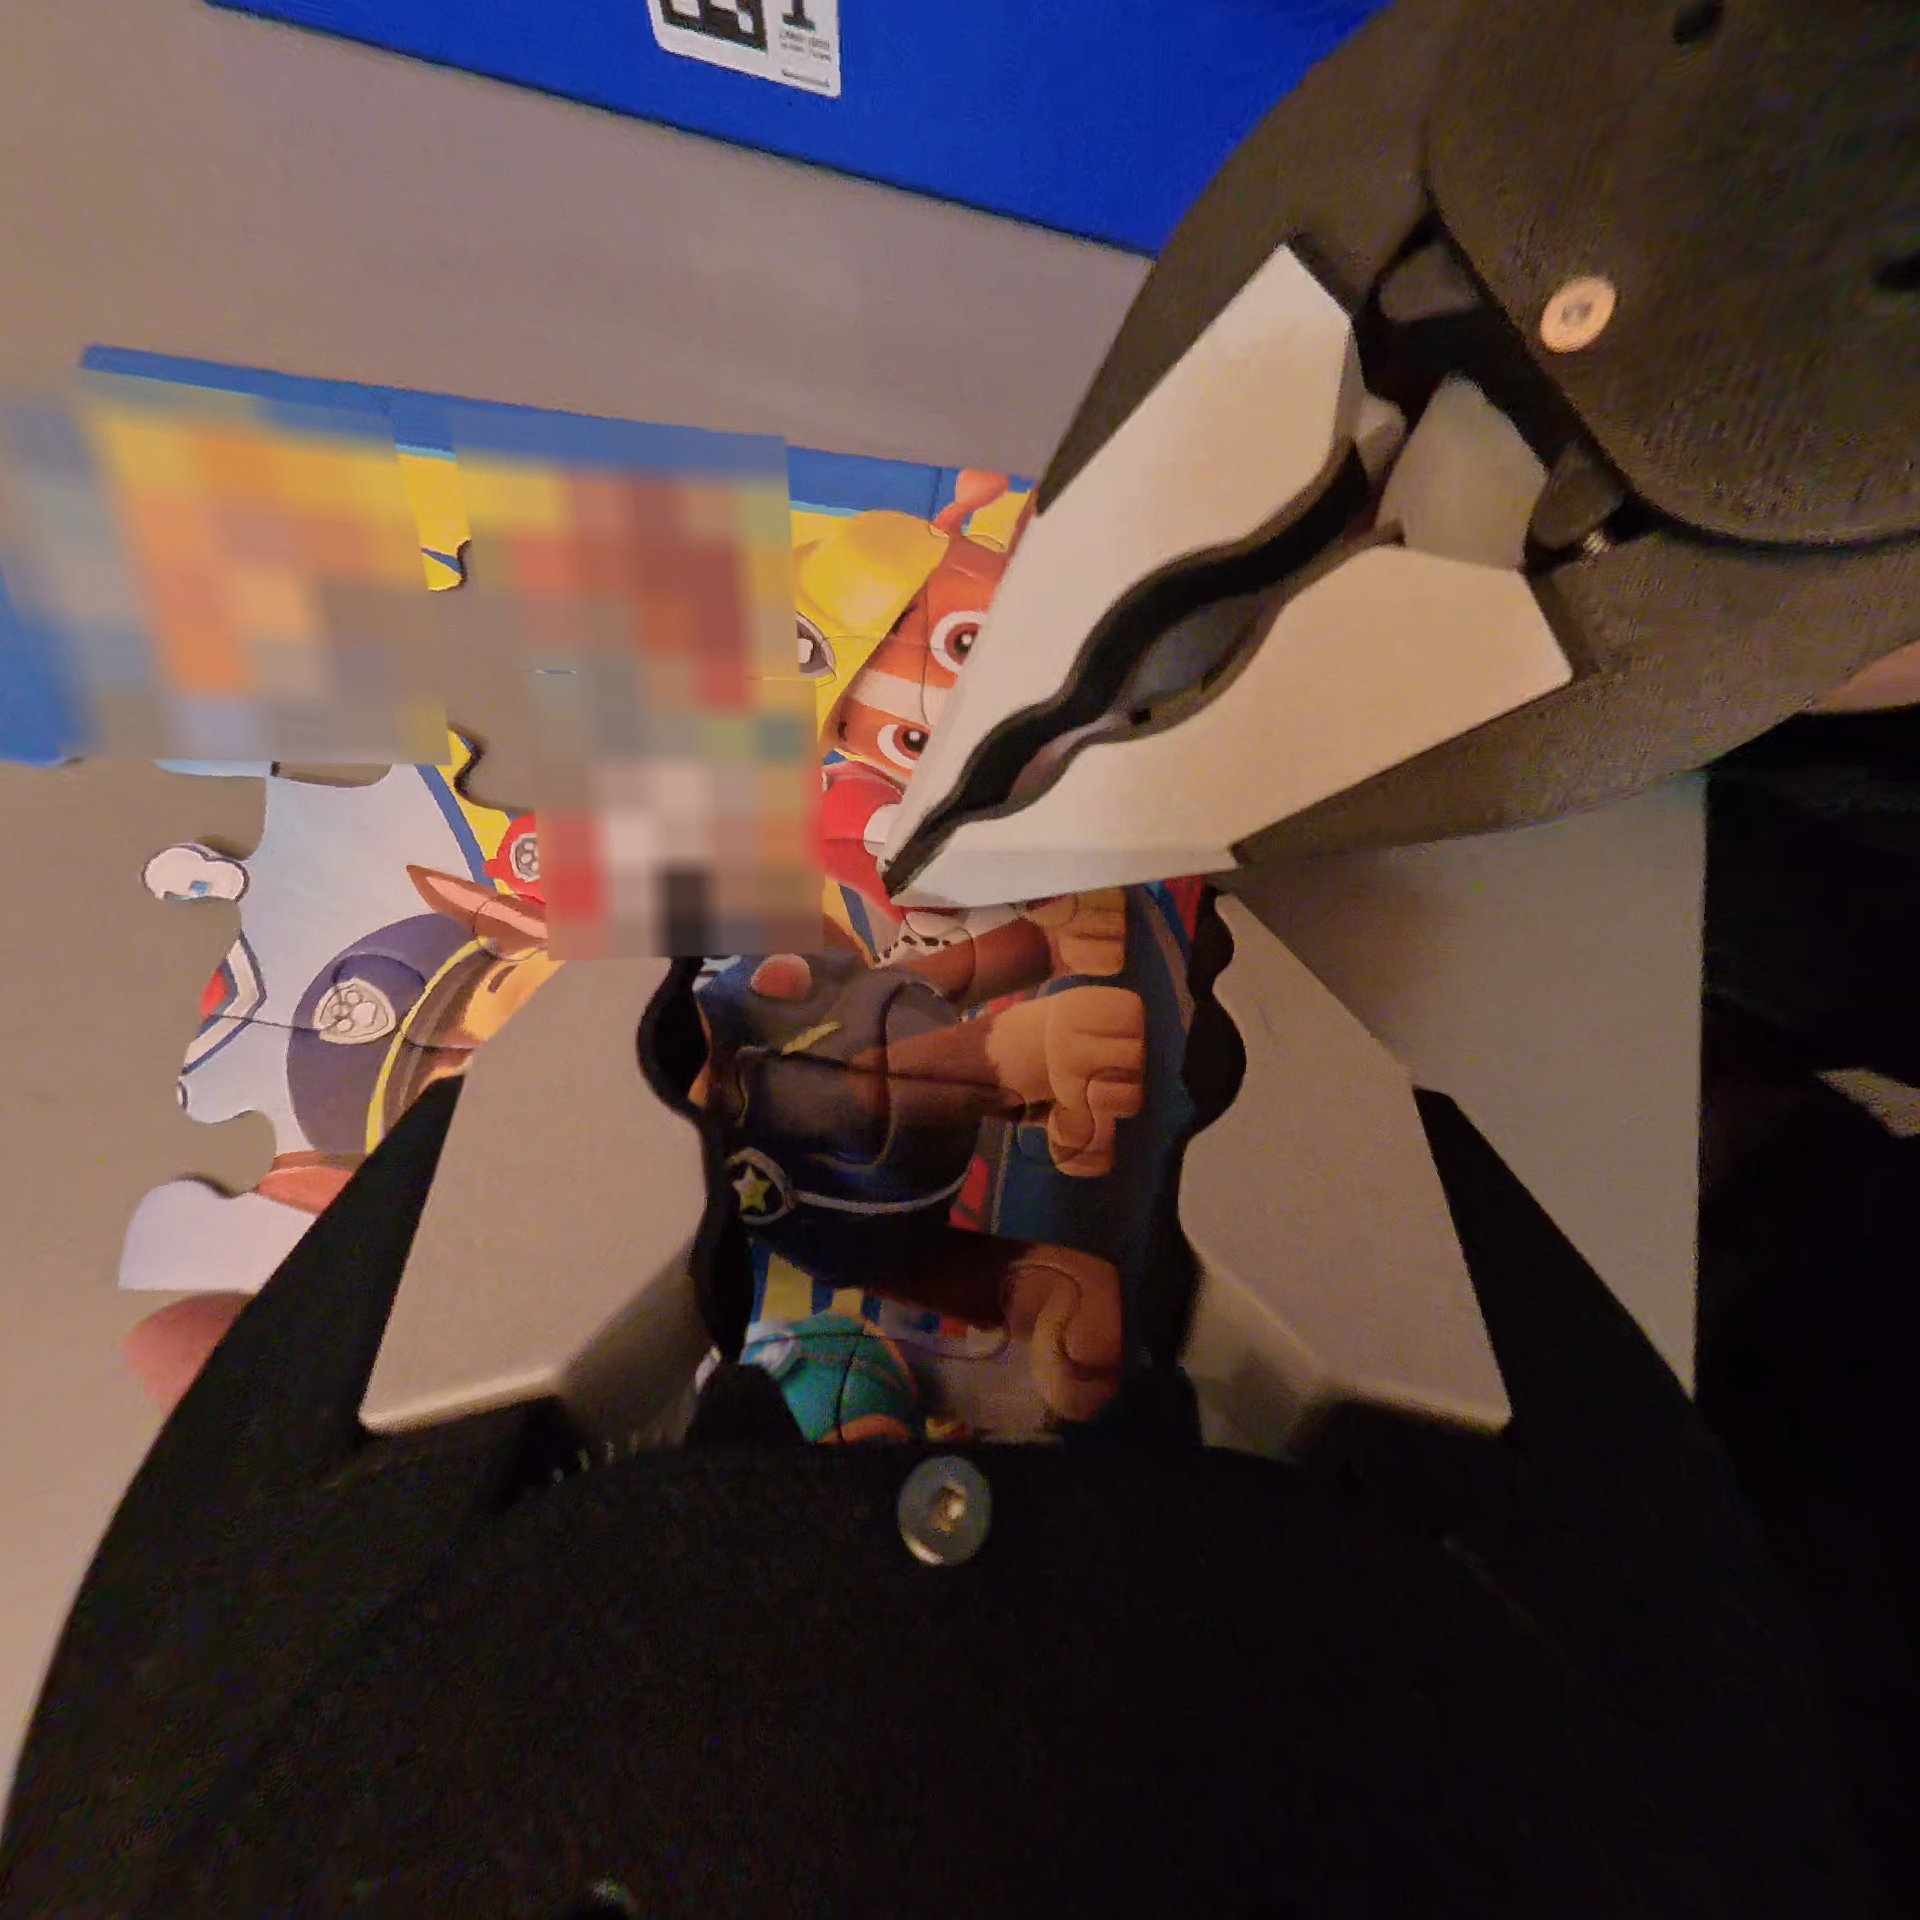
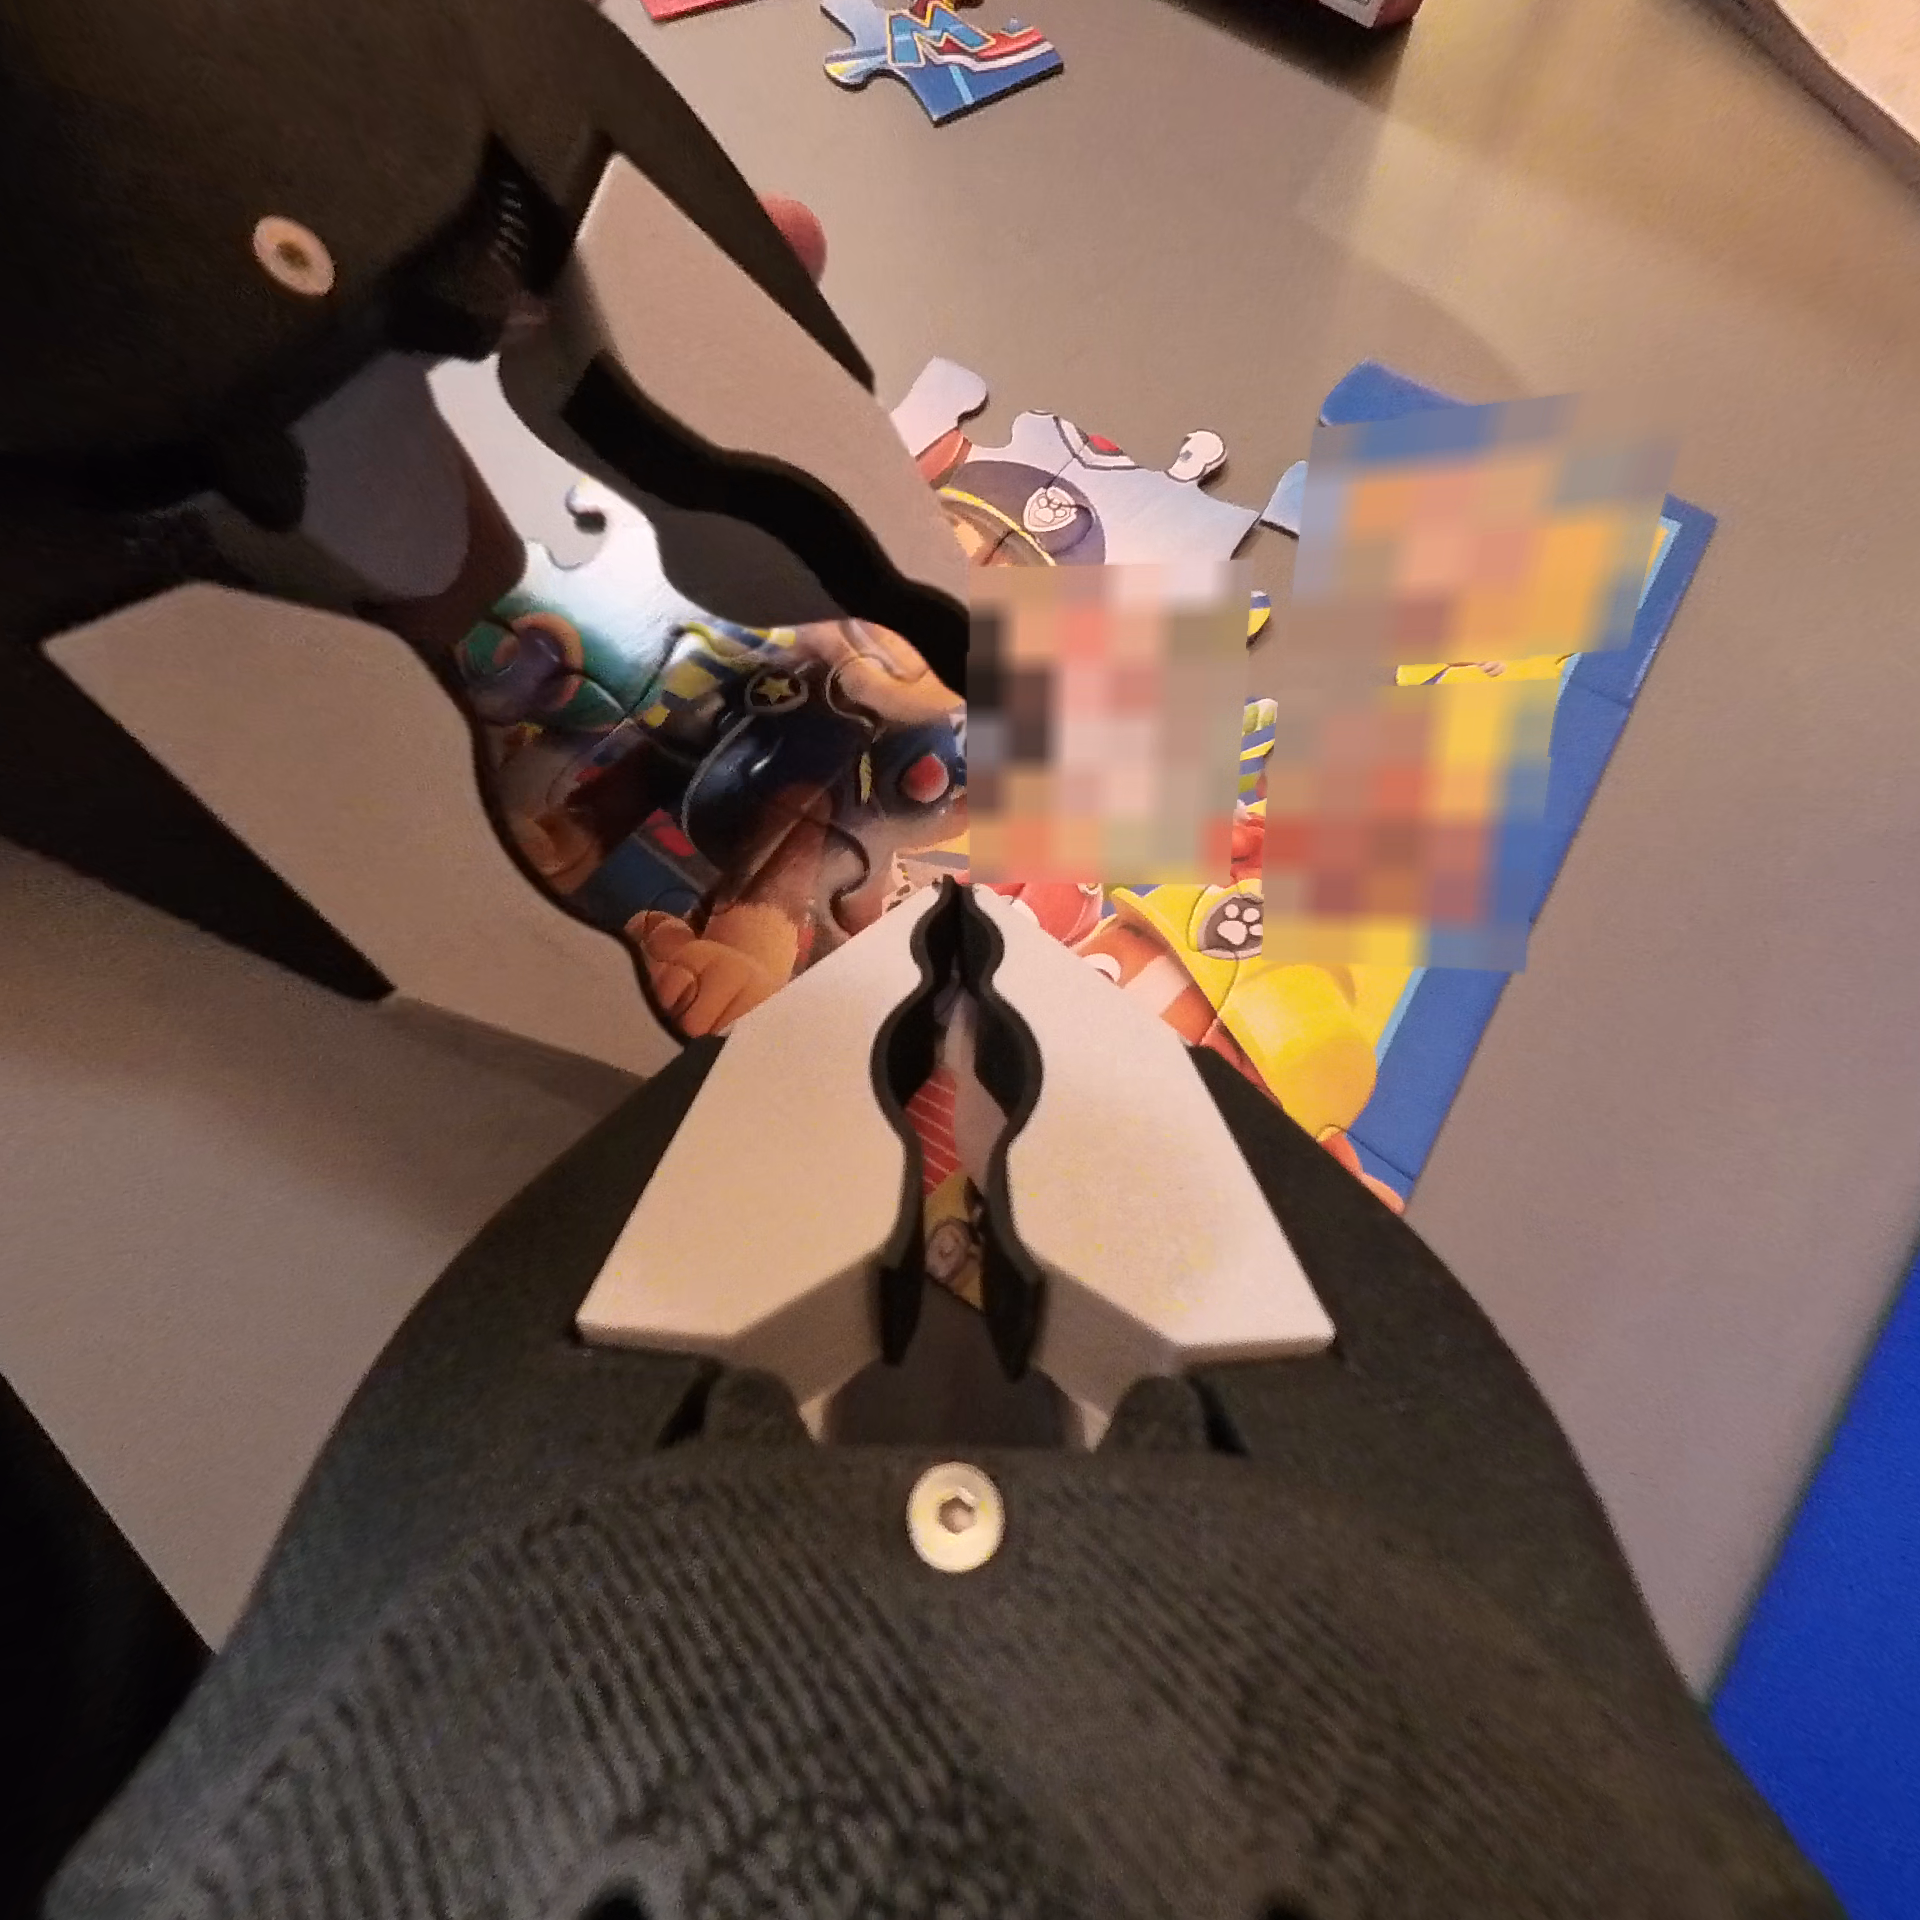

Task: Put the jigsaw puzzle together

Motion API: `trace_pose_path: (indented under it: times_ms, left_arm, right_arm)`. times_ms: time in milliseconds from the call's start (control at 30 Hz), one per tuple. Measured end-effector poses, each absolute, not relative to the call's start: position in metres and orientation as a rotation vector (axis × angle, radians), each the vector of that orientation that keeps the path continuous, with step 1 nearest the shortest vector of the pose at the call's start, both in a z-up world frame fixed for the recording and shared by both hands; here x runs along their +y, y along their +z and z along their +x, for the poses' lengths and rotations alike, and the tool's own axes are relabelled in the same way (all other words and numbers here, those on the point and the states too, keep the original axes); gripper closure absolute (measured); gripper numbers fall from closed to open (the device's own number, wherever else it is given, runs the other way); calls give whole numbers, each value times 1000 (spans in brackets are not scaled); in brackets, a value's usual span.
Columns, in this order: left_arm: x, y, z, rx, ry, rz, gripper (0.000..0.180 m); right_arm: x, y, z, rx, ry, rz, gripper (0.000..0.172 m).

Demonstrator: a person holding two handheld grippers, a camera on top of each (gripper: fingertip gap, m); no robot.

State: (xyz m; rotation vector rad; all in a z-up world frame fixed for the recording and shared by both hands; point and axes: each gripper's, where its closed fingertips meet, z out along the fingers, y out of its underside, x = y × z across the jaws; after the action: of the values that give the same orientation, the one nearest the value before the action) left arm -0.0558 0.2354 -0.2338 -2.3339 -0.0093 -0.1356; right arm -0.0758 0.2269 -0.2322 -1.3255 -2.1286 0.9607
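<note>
Here the left gripper (image 1: 940, 1049) stands spread wide just above the partly assembled cartoon jigsaw puzzle (image 1: 904, 1122) on the grey table (image 1: 520, 260), nothing between its pads. Ahead and to its right, the right gripper (image 2: 954, 896) is pressed together, tips down on the puzzle surface.

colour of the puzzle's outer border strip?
Blue border; clearest in the right wrist view.
</note>
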Motion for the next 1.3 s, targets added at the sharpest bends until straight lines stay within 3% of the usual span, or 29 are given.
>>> trace_pose_path:
  times_ms: [267,767,933,1300]
  left_arm:
    - [234,-239,-56,28,-50,-2358,88]
    - [234,-237,-62,-28,-55,-2346,104]
    - [227,-230,-59,-95,-127,-2368,100]
    - [215,-233,-82,-184,9,-2356,126]
  right_arm:
    - [232,-231,-73,-2128,979,-1344,172]
    - [235,-232,-33,-2159,1047,-1389,172]
    - [230,-223,-32,-2156,1066,-1317,172]
    - [241,-212,-45,-2043,1075,-1322,172]
